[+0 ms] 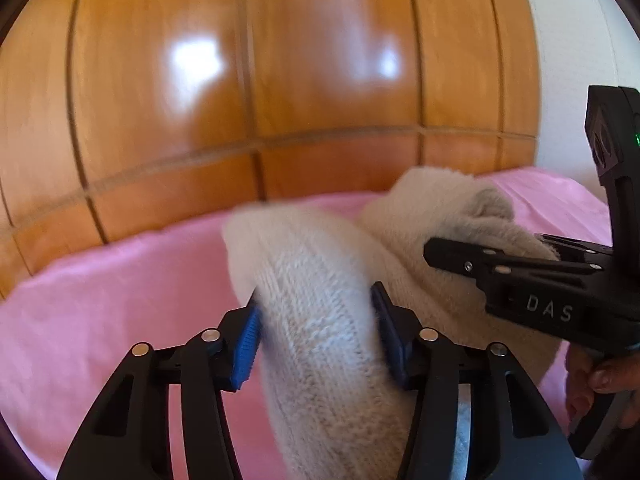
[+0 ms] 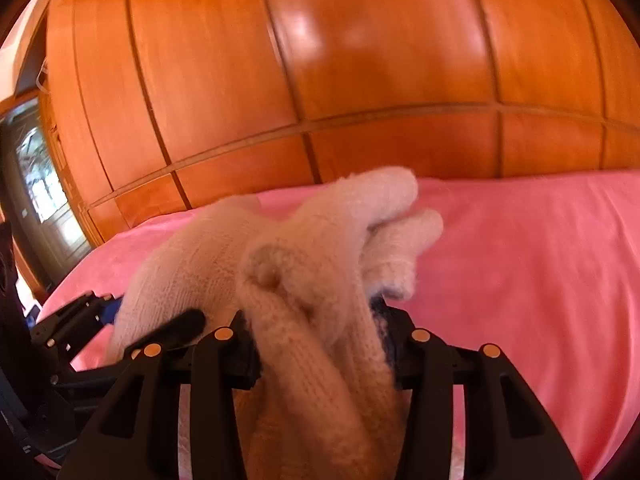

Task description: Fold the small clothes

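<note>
Both the left gripper (image 1: 316, 328) and right gripper (image 2: 316, 332) pinch a soft, light, cream knitted woollen garment (image 1: 320, 320), lifted near the pink bedsheet's (image 1: 100, 300) far edge; best gripped at its edges.

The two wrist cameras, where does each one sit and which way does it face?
Left wrist: on the left gripper, looking along it at the cream knit garment it clamps; right gripper and a hand show.
Right wrist: on the right gripper, clamping the same knit; left gripper shows.
Shared: pink sheet, wooden wardrobe.
</note>
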Demonstrator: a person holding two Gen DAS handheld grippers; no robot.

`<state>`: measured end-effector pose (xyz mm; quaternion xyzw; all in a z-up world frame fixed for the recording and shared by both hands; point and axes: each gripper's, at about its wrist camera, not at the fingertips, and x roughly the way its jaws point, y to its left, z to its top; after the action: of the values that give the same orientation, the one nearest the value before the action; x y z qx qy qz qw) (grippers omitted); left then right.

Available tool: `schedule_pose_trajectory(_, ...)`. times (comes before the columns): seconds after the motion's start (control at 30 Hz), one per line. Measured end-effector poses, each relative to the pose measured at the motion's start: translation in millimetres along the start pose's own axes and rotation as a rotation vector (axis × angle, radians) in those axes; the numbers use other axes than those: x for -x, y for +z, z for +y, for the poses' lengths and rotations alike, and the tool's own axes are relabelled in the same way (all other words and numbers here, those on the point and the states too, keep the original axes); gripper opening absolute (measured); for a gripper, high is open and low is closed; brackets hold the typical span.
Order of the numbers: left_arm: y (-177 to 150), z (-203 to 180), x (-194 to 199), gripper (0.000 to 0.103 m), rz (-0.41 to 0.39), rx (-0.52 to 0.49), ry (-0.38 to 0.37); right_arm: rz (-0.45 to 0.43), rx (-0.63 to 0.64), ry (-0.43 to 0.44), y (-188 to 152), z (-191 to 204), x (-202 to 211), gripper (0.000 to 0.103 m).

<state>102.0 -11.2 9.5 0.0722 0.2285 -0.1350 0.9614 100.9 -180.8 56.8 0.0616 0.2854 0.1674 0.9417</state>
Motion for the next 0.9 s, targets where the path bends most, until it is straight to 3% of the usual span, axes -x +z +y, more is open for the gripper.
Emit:
schedule_pose_trajectory(0.03,6,3,-3,0.032,-0.047,-0.030,0.039,-0.019,0.020,0.004,7,2,-7,0.041)
schedule_pose_trajectory(0.1,19,-1,-11,0.030,-0.124,-0.124,0.083,-0.056,0.078,0.030,20,9,-19,0.037)
schedule_pose_trajectory(0.13,24,-3,-22,0.020,-0.119,-0.166,0.085,-0.054,0.119,0.053,28,15,-33,0.032)
schedule_pose_trajectory(0.2,30,5,-46,0.020,-0.031,-0.141,0.092,-0.011,0.103,0.040,36,12,-52,0.033)
schedule_pose_trajectory(0.23,30,12,-54,0.020,0.016,-0.102,0.079,0.027,0.024,0.046,38,1,-61,0.035)
schedule_pose_trajectory(0.27,26,28,-62,0.020,0.085,-0.004,0.060,0.042,-0.035,0.066,37,-8,-62,0.039)
schedule_pose_trajectory(0.3,22,38,-63,0.022,0.112,0.059,0.053,0.056,-0.094,0.091,34,-17,-59,0.049)
schedule_pose_trajectory(0.33,16,51,-62,0.042,0.141,0.139,0.041,0.064,-0.123,0.112,30,-23,-55,0.067)
schedule_pose_trajectory(0.37,6,71,-57,0.059,0.158,0.252,0.030,0.067,-0.135,0.122,26,-26,-50,0.076)
schedule_pose_trajectory(0.4,-2,85,-50,0.088,0.153,0.330,0.048,0.073,-0.141,0.120,22,-29,-45,0.086)
schedule_pose_trajectory(0.43,-11,100,-42,0.091,0.139,0.410,0.061,0.105,-0.153,0.093,16,-33,-40,0.093)
schedule_pose_trajectory(0.5,-27,124,-34,0.091,0.141,0.546,0.042,0.167,-0.189,0.092,12,-39,-40,0.097)
schedule_pose_trajectory(0.6,-44,140,-46,0.092,0.240,0.633,-0.011,0.270,-0.310,0.078,1,-56,-43,0.101)
schedule_pose_trajectory(0.67,-55,146,-55,0.092,0.277,0.718,-0.115,0.345,-0.414,0.128,0,-69,-55,0.101)
schedule_pose_trajectory(0.73,-60,150,-67,0.092,0.304,0.789,-0.201,0.366,-0.519,0.220,2,-82,-71,0.101)
schedule_pose_trajectory(0.8,-64,149,-82,0.092,0.356,0.864,-0.291,0.432,-0.592,0.238,4,-92,-95,0.098)
schedule_pose_trajectory(0.87,-67,146,-88,0.092,0.378,0.905,-0.372,0.442,-0.587,0.252,8,-91,-110,0.077)
schedule_pose_trajectory(0.9,-66,144,-87,0.092,0.376,0.910,-0.390,0.460,-0.543,0.215,9,-87,-118,0.069)
